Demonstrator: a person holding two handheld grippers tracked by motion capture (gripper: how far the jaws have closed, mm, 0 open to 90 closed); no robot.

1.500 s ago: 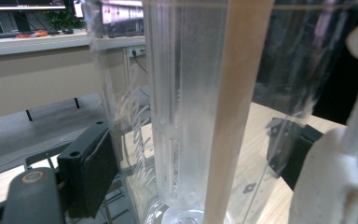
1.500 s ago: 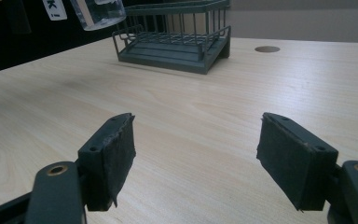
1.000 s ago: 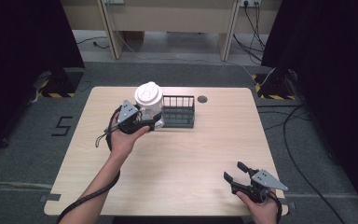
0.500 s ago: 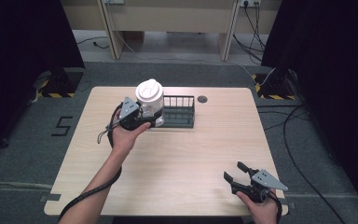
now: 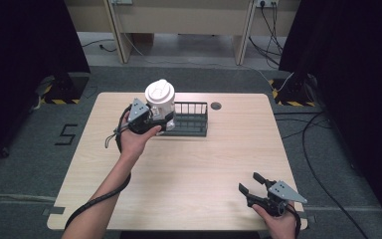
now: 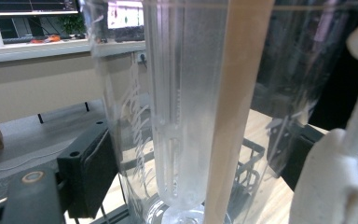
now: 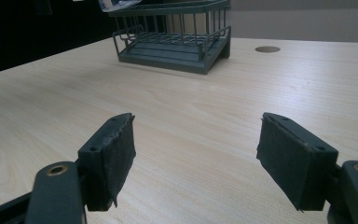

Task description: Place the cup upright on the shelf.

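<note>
right gripper (image 5: 252,188): near right corner of the table (image 5: 219,164), in your right hand. Jaws spread wide, nothing between them; in the right gripper view both pads (image 7: 112,156) sit over bare wood.

near-to-far line: from the right gripper the rack (image 7: 172,39) lies far and to the left, well apart, with open tabletop between. This hand is the farther one from the work.

left gripper (image 5: 151,122): far left of centre, in your left hand, closed around the jug (image 5: 159,102). In the left gripper view the clear wall of the jug (image 6: 186,107) stands between the two pads (image 6: 91,172), pressed close on each side.

jug: clear plastic body, white lid on top, a white handle at the right edge of the left gripper view. Long axis upright, or near upright. It sits at the left end of the rack; whether its base rests in the rack, on the table, or hangs just above, you cannot tell from here.

rack: dark green wire tray, long axis running left-right along the far part of the table. It extends right of the jug; the bay there looks free.

hole (image 5: 216,105): cable port in the table, just beyond the rack's right end.

turning relation: the jug is already at the rack's left end and held by your left hand, so the coming move looks like a short one, down or rightward along the rack. Keep the jug's axis vertical so the base clears the rails.

risk: a tilted base could catch the near rail and drag the rack.
</note>
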